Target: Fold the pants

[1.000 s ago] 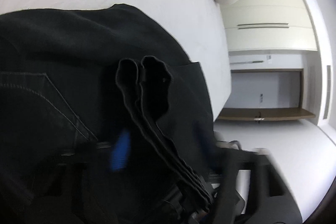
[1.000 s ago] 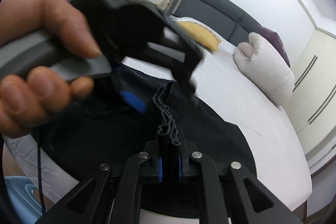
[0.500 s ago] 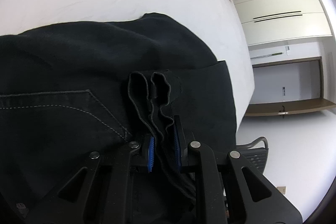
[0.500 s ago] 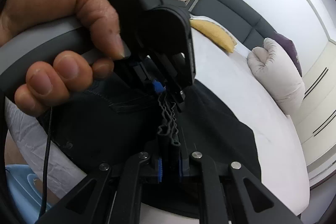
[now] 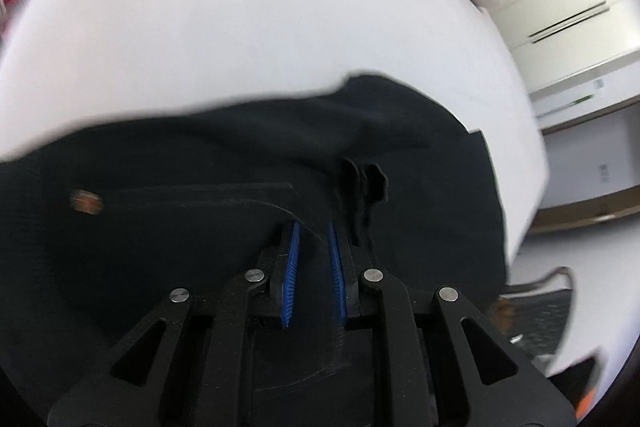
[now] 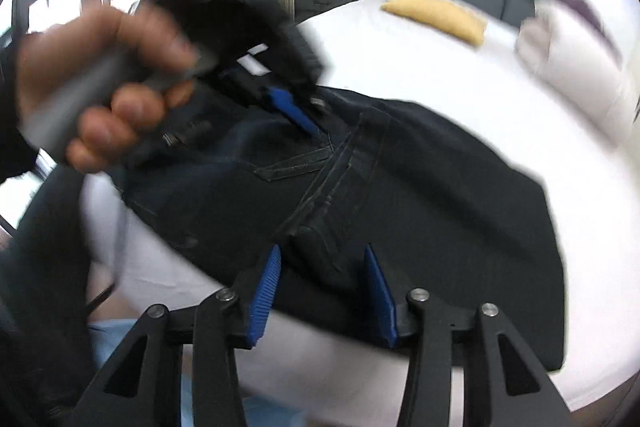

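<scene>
White bed (image 5: 280, 27) holds my dark pants (image 6: 440, 195), folded near its edge. My right gripper (image 6: 320, 279) is wide open, my left gripper (image 5: 314, 267) partly open; both are empty. I should lift away slowly, without snagging the fold.

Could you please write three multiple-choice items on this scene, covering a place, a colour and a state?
1. Where do the black pants lie?
A. on the white bed
B. in a drawer
C. on a chair

2. What colour are the gripper pads?
A. red
B. blue
C. green

3. How is the right gripper?
A. shut on the hem
B. open
C. out of view

Answers: 1 A, since white sheet shows all round the cloth; 2 B, as both ribbed pads are blue in either wrist view; 3 B, for a wide gap parts its pads, and the left gripper stands open too.
</scene>
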A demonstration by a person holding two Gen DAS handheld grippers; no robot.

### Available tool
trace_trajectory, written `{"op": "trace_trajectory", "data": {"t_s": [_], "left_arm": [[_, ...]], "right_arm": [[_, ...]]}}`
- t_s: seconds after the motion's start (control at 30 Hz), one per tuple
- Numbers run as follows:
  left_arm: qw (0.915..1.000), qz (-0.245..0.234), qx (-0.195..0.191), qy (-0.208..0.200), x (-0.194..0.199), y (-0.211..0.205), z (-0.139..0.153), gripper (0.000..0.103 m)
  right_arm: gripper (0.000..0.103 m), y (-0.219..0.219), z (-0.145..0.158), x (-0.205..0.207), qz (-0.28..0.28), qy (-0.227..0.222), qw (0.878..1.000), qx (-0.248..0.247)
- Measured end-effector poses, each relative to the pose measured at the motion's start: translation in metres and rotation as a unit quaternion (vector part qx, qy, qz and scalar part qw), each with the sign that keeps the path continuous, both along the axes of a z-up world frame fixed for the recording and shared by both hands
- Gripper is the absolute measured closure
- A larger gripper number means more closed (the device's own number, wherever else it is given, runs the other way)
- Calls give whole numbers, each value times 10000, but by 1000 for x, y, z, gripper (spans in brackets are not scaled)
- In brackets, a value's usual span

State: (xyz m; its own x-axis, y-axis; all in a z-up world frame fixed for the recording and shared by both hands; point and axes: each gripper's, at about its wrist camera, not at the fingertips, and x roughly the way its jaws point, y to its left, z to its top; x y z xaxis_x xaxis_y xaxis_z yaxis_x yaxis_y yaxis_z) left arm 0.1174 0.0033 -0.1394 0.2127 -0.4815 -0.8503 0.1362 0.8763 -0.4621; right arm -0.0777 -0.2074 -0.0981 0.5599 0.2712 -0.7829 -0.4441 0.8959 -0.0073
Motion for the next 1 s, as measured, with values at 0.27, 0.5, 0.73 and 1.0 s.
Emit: {"op": "trace_trajectory", "data": {"t_s": [0.27, 0.5, 0.73, 1.0], "left_arm": [[9907, -1066, -57, -845, -28, -78, 28, 88], [9868, -1437, 271, -689, -59, -91, -14, 89], [9873, -1425, 139, -693, -64, -80, -15, 89], [9890, -1345, -112, -598, -61, -40, -14, 89]], "right_arm": [[59, -162, 15, 87, -665, 1472, 9405, 2988], [59, -213, -41, 167, -1117, 2236, 8793, 4053], [71, -210, -82, 196, -1114, 2954, 8629, 3946], [62, -217, -69, 124, -674, 3006, 8741, 3756]]}}
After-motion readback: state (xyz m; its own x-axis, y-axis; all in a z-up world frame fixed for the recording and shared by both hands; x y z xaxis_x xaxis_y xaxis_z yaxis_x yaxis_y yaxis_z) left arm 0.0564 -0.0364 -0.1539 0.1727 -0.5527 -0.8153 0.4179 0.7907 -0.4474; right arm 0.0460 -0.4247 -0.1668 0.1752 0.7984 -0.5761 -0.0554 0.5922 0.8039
